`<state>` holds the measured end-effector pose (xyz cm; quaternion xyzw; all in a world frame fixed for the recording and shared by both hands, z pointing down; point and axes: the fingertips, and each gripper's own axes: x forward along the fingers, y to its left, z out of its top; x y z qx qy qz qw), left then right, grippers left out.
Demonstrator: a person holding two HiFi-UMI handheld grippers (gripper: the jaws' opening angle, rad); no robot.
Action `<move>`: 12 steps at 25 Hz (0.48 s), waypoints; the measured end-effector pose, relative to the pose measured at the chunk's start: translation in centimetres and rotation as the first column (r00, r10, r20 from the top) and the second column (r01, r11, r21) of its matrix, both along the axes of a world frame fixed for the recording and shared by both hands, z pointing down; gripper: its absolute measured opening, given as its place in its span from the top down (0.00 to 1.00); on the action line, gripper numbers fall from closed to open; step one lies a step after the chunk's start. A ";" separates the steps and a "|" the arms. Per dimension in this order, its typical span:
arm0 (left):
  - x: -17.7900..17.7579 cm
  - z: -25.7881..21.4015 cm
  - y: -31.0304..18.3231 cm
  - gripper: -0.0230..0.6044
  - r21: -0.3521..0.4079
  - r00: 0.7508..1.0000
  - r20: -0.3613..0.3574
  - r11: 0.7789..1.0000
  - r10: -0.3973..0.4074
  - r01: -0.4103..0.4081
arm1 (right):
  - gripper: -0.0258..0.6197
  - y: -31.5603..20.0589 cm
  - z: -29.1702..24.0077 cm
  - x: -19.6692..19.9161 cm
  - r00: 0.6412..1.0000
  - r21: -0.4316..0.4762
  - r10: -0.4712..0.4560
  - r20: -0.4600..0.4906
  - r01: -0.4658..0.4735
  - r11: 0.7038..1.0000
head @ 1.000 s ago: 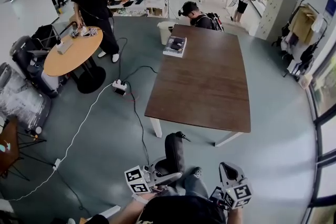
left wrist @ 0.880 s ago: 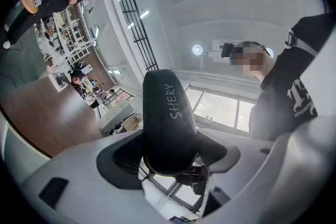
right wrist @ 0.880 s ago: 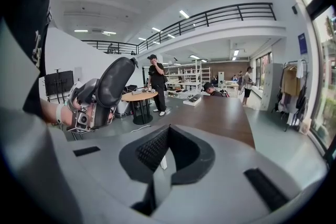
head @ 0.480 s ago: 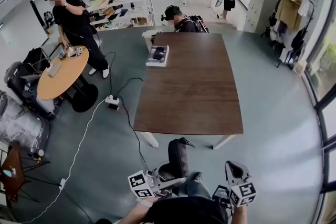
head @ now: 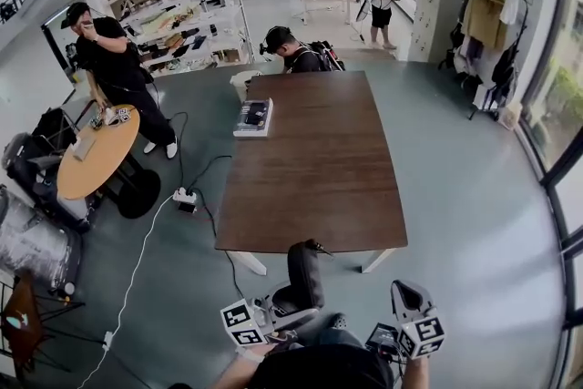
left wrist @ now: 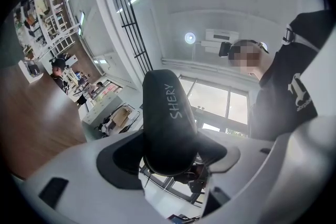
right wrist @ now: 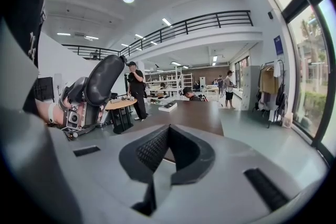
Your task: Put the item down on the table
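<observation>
Black item (left wrist: 168, 118): smooth, elongated, rounded at its free end, with white lettering "SHERY" along one side. Left tongs (left wrist: 169, 162) are clamped on its lower end, and the item stands upright out of them. It is held in the air at the near edge of the brown counter (head: 319, 168), not resting on it. Right tongs (right wrist: 164, 152) are closed together, nothing between them, beside the item and apart from it.

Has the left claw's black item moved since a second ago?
Yes, toward the table: the black item now overlaps its near edge; earlier, a gap separated them.
</observation>
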<state>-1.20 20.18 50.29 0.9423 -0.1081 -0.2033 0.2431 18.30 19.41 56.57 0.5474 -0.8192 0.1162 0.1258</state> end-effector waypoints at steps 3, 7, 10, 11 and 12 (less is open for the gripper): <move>0.6 0.3 -0.8 0.46 -0.007 1.000 -0.007 1.000 -0.011 0.011 | 0.98 -0.4 0.3 0.9 1.000 -0.002 0.000 0.002 0.000 1.000; 1.4 0.1 -1.7 0.46 -0.005 1.000 -0.006 1.000 -0.015 0.015 | 0.98 -1.4 -0.1 1.7 1.000 0.005 0.002 -0.003 -0.002 1.000; 1.7 0.3 -2.2 0.46 -0.006 1.000 -0.006 1.000 -0.015 0.015 | 0.98 -2.1 0.0 2.0 1.000 0.015 0.002 0.002 -0.002 1.000; 1.7 0.4 -2.4 0.46 -0.008 1.000 -0.004 1.000 -0.016 0.016 | 0.98 -2.4 0.0 1.9 1.000 0.014 -0.001 0.002 0.001 1.000; 1.7 0.5 -2.5 0.46 -0.009 1.000 -0.002 1.000 -0.017 0.017 | 0.98 -2.6 -0.1 1.8 1.000 0.012 -0.001 0.002 0.001 1.000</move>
